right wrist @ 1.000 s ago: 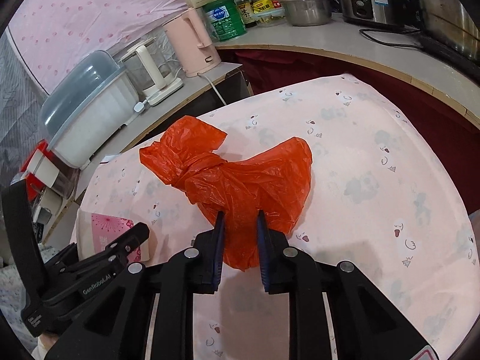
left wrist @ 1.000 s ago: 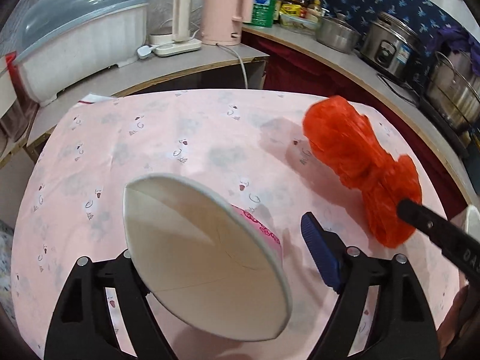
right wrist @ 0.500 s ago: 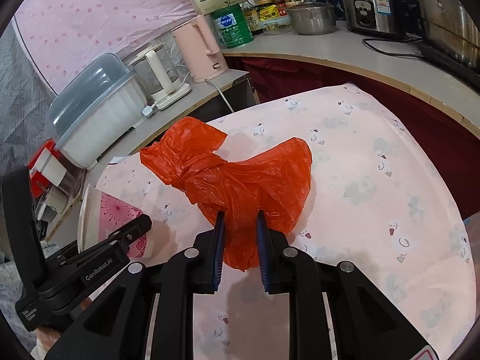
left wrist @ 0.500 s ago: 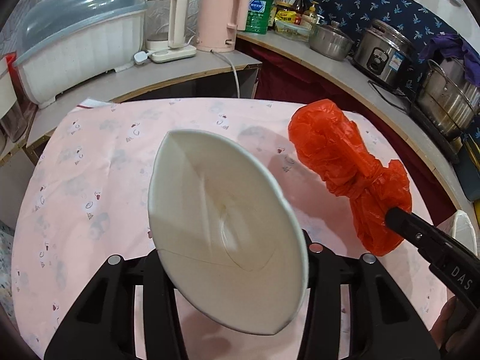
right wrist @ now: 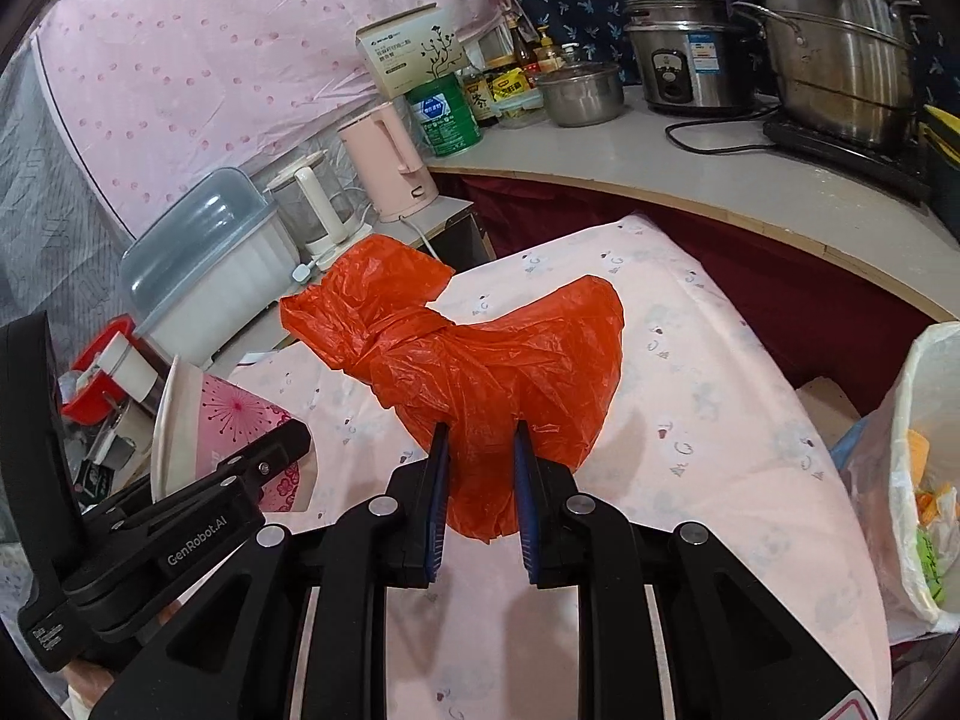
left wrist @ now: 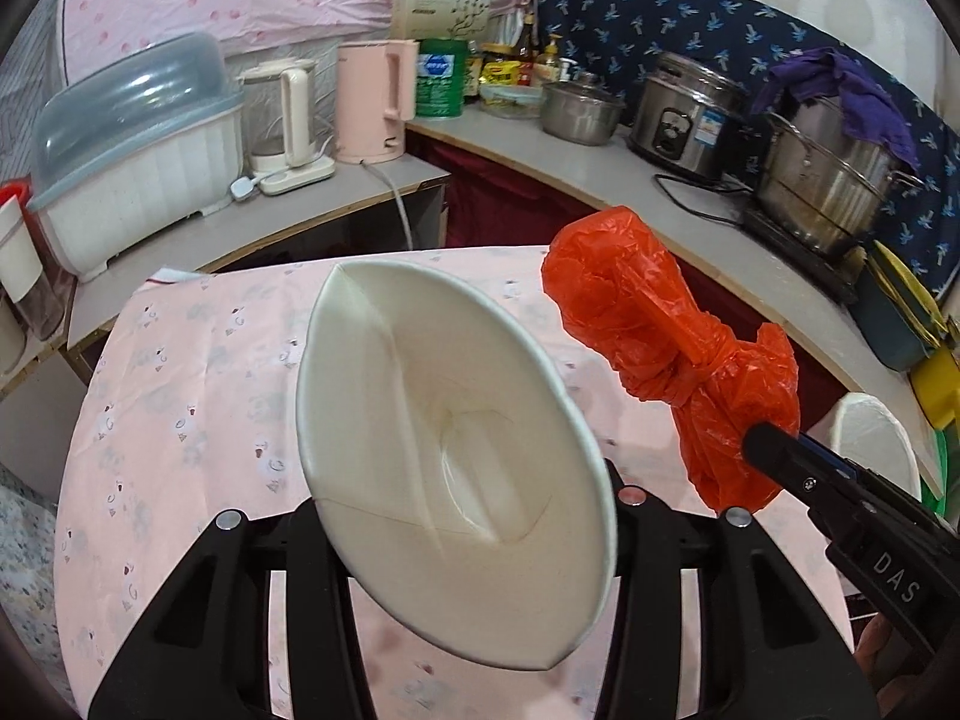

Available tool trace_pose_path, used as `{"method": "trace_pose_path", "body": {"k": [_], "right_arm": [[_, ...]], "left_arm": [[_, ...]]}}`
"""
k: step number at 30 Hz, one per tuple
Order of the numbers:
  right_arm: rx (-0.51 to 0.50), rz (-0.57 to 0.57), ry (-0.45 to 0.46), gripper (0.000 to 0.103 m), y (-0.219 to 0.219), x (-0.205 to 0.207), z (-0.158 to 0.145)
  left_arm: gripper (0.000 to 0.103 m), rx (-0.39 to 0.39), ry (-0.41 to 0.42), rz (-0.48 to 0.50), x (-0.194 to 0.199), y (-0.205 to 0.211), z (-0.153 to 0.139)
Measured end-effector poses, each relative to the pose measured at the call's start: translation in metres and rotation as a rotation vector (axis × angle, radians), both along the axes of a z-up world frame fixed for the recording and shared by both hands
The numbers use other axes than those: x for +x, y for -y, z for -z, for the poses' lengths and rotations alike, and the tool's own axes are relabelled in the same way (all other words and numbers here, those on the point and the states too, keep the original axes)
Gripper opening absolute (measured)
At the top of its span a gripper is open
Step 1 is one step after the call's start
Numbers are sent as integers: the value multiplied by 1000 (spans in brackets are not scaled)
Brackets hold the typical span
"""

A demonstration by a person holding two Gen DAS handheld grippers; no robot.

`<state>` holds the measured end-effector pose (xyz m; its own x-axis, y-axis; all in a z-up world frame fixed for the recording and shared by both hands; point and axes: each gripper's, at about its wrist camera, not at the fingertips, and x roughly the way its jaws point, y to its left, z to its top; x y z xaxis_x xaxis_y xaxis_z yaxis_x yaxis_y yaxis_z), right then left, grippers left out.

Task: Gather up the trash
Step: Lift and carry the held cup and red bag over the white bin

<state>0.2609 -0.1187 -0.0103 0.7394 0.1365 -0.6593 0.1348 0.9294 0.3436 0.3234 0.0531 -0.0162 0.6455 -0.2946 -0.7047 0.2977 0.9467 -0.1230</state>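
On the far left, on the grey counter, sits a white dish box (left wrist: pixel 129 180) with a clear blue lid. Next to it stands a small white blender (left wrist: pixel 285 120), then a pink kettle (left wrist: pixel 372 99), then a green tin (left wrist: pixel 441 78) with a paper box on top.

In front is the bench (left wrist: pixel 180 396) with a pink cloth on it (little pictures are printed all over the cloth).

The left claw (left wrist: pixel 462 498) holds a squashed paper cup (left wrist: pixel 444 372). The cup is white inside and pink with a starburst print outside. It is pinched flat into a pointy oval, and its open mouth faces the camera. The cup is up off the cloth. The black fingers press on both sides of it, so this claw is closed on the cup; the cup hides the pads.

To the right of the cup is the orange plastic bag (right wrist: pixel 474 360). It is knotted in the middle and puffs out at both ends. The right claw (right wrist: pixel 477 480) pinches its lower end between two blue pads (right wrist: pixel 438 480), held narrow and tight. The bag hangs in the air above the cloth.

Farther right, on the long counter, are a steel bowl (left wrist: pixel 579 111), a rice cooker (left wrist: pixel 687 114) and a big steel pot (left wrist: pixel 831 180) with a purple rag on it.

At the far right edge is a bin with a white bag (right wrist: pixel 918 480) in it, beside the bench. Bits of yellow and green rubbish lie inside.
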Motion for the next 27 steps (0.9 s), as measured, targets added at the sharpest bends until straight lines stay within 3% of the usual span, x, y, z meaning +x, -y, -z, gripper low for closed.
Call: {"method": "trace_pose_path", "body": {"k": [13,27], "right_arm": [[-4,129,70,18,66,-92,-32],[10,299,97,18,146,-171,-33]], "left_arm": [[43,10,65,164,-80,84,-34],[43,40,85,355,-142,179,-39]]}}
